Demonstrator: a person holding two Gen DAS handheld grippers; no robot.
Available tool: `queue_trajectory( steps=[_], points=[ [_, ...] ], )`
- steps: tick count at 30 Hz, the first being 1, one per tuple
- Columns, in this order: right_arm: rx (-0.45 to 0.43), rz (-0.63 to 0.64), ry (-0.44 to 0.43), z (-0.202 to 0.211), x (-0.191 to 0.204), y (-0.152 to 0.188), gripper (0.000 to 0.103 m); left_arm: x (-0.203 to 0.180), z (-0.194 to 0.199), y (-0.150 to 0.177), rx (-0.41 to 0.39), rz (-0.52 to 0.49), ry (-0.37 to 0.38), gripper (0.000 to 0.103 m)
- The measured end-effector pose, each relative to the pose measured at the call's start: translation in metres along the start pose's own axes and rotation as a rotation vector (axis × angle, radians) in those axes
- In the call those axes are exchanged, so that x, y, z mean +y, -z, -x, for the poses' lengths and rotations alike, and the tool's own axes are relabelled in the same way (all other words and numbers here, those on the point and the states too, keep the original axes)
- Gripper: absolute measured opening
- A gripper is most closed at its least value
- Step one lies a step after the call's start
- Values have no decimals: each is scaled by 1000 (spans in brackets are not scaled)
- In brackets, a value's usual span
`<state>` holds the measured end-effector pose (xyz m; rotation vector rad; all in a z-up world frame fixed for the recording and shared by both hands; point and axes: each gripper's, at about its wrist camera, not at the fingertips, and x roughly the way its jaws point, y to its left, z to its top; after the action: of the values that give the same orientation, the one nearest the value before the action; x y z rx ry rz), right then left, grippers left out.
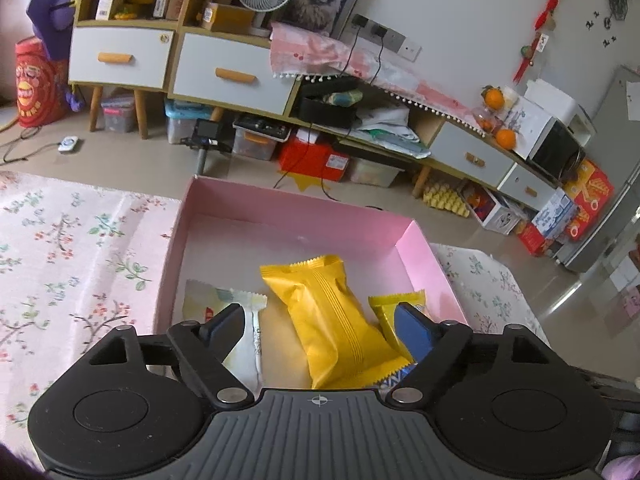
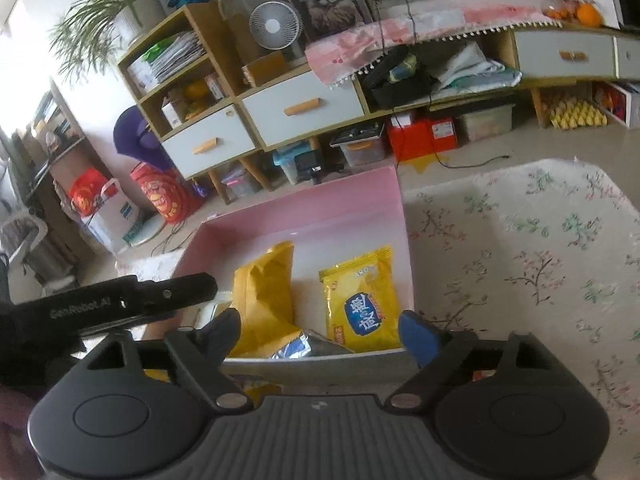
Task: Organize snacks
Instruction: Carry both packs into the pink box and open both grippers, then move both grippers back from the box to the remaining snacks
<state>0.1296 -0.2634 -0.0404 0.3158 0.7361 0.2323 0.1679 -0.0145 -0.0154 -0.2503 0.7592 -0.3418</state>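
A pink open box [image 1: 280, 204] sits on a floral cloth. In the left wrist view it holds a plain yellow packet [image 1: 332, 320], a white packet [image 1: 248, 328] and a smaller yellow packet [image 1: 390, 308]. My left gripper [image 1: 320, 328] is open above the plain yellow packet, one finger on each side of it, holding nothing. In the right wrist view the box [image 2: 320, 208] holds the plain yellow packet [image 2: 264, 300], a yellow packet with a blue label [image 2: 364, 300] and a silver packet [image 2: 304, 348]. My right gripper [image 2: 320, 332] is open and empty at the box's near edge. The left gripper's body [image 2: 132, 300] shows at the left.
The floral cloth [image 2: 520, 260] spreads to the right of the box and also to its left [image 1: 72, 260]. Behind stand a low cabinet with drawers [image 1: 224, 68], storage boxes on the floor [image 1: 312, 158], a fan [image 2: 274, 26] and a fridge [image 1: 616, 200].
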Motion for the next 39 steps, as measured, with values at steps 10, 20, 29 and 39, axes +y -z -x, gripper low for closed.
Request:
queue_trajectory(
  steps=[10, 20, 29, 39],
  points=[
    [-13, 108, 2, 35, 8, 7, 85, -17, 53, 4, -31, -45, -68, 97],
    [-39, 177, -4, 66, 20, 26, 89, -23, 97, 42, -50, -117, -96, 100],
    [-95, 174, 16, 73, 18, 55, 90, -7, 116, 83, -80, -168, -92, 100],
    [-125, 103, 106, 83, 6, 70, 90, 16, 122, 111, -58, -184, -119, 101]
  ],
)
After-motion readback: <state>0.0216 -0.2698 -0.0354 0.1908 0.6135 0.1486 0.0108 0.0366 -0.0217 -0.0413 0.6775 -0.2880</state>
